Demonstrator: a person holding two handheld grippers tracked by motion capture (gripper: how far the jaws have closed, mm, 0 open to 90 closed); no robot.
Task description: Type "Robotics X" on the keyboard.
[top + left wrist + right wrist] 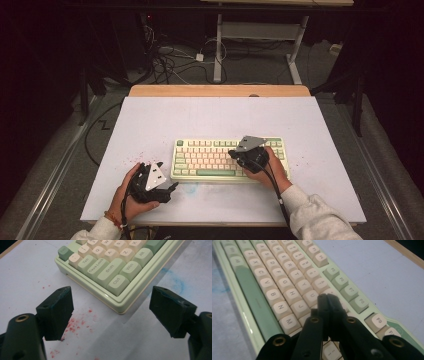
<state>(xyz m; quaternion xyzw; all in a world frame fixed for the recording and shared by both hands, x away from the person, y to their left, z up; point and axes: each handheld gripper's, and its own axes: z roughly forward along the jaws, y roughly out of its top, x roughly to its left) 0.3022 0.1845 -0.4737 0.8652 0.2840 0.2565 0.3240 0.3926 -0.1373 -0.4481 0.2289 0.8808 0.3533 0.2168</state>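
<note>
A white bench (150, 120) with a wooden strip (220, 90) along its far edge is seen from above. A pale green keyboard (210, 159) with cream keys is laid flat on it, in the near half. Just beside the left end of the keyboard, small red specks (75, 326) are scattered on the white surface. Close to the near edge of the keyboard, a faint blue smear (175, 281) is seen. A few red specks are also found right of the keyboard.

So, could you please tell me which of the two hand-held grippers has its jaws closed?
The right hand-held gripper, jaws pressed together above the keyboard; the left hand-held gripper is spread wide beside it.
</note>
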